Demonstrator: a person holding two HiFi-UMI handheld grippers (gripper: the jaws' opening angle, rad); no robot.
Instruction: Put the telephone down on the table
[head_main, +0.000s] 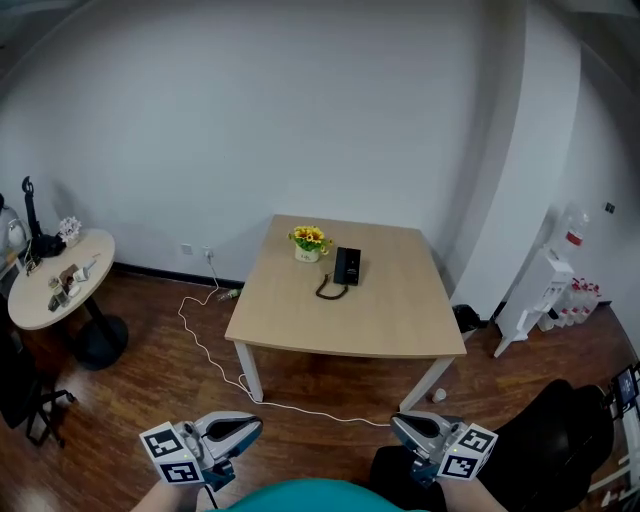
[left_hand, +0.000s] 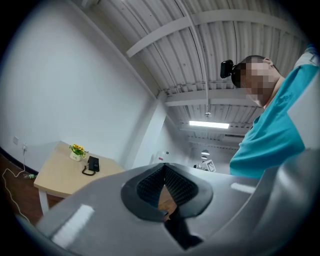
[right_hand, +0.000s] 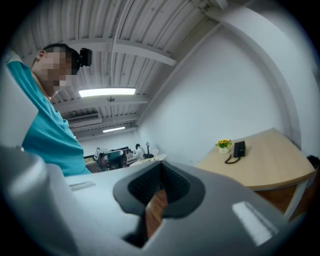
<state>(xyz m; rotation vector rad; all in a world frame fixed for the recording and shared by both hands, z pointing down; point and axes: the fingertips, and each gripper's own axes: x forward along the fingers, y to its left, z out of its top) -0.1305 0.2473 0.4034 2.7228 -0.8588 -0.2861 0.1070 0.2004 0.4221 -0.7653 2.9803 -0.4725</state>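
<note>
**Telephone flat on the square table, both grippers low and empty**

We look down on a dark wooden floor (head_main: 140, 395) under a plain white wall (head_main: 300, 110); a square table (head_main: 310, 335) with a pale wooden top and white legs stands just off that wall; a thin white cable (head_main: 212, 356) runs from a wall socket across the floor and under the table's near edge. At the left stands a small round table (head_main: 38, 305) crowded with small items; at the right a white water dispenser (head_main: 541, 290) leans by the wall, and a black chair (head_main: 560, 435) sits near our right side.

The telephone (head_main: 347, 265) is black and lies flat on the far half of the table, just right of a small pot of yellow flowers (head_main: 309, 242). Its long axis runs from the near edge towards the wall, close to square with the table; we cannot tell which end is which. Its dark cord (head_main: 331, 291) leaves the near end and loops to the near left on the tabletop.

The left gripper (head_main: 247, 429) and the right gripper (head_main: 405, 427) hang low in front of us, well apart from the table; in each gripper view the jaws stand together with nothing between them.
</note>
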